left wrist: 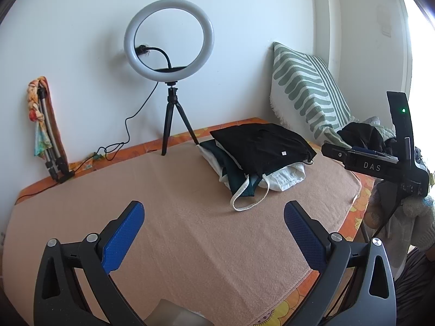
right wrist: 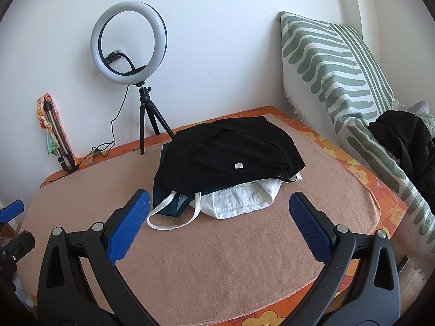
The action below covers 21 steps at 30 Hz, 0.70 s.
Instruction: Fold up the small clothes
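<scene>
Blue pads point(left wrist: 123, 235) of our left hand-held gripper point(left wrist: 213, 213) sit nearest the lens, jaws spread wide, nothing btwn them, hanging over the peach blanket point(left wrist: 176, 190). Our right hand-held gripper point(right wrist: 218, 207) is likewise released and empty; in the left view its black body, marked DAS, shows at 3 o'clock.

Clothes pile point(right wrist: 228, 168) lies on the blanket: at 12 o'clock from the right gripper, just past its tips, and at 1 o'clock from the left one, well apart. Black garment point(right wrist: 231, 149) w/ a small white tag lies on top. Under it we see a dark teal piece point(right wrist: 170, 203) and a white piece point(right wrist: 239, 198) sticking out on the near side. White strap point(right wrist: 174, 221) loops out of the pile onto the blanket, near the right gripper's left pad.

Blanket covers an orange flowered sheet point(right wrist: 353, 168) that shows round its edges. Ring light point(left wrist: 168, 36) on a small tripod stands at 11 o'clock by the wall, cable trailing left. Folded tripod point(left wrist: 50, 146) w/ a colourful cloth leans on the wall at 9 o'clock. Green-striped pillow point(right wrist: 334, 73) leans at 2 o'clock, w/ a heap of dark clothes point(right wrist: 407, 141) beside it at 3 o'clock.
</scene>
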Motion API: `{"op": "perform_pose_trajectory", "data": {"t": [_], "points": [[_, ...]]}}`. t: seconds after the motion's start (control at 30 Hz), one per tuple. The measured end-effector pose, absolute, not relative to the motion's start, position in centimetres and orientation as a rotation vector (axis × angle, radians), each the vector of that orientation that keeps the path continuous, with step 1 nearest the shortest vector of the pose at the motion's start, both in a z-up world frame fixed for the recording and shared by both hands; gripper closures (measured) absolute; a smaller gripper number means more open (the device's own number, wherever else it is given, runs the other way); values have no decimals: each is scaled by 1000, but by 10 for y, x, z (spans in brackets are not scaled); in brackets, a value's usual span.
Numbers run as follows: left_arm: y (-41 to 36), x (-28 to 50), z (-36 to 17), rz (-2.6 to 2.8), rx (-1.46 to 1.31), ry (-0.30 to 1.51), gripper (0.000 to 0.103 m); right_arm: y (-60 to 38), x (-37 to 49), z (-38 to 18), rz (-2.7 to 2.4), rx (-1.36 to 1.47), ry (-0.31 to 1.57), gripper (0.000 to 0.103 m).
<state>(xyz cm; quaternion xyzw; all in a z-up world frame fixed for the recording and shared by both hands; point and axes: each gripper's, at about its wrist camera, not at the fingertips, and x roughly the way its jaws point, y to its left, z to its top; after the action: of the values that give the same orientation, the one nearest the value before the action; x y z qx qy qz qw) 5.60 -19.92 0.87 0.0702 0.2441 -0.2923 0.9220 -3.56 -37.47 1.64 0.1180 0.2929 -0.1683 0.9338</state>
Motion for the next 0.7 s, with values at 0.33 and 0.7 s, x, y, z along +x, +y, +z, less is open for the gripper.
{"op": "perform_pose_trajectory", "data": {"t": [0.33, 0.7], "points": [[-199, 56, 9, -601, 145, 498, 1, -375, -35, 16, -344, 242, 600, 0], [-198, 55, 9, -599, 142, 500, 1, -373, -33, 16, -339, 245, 602, 0]]}}
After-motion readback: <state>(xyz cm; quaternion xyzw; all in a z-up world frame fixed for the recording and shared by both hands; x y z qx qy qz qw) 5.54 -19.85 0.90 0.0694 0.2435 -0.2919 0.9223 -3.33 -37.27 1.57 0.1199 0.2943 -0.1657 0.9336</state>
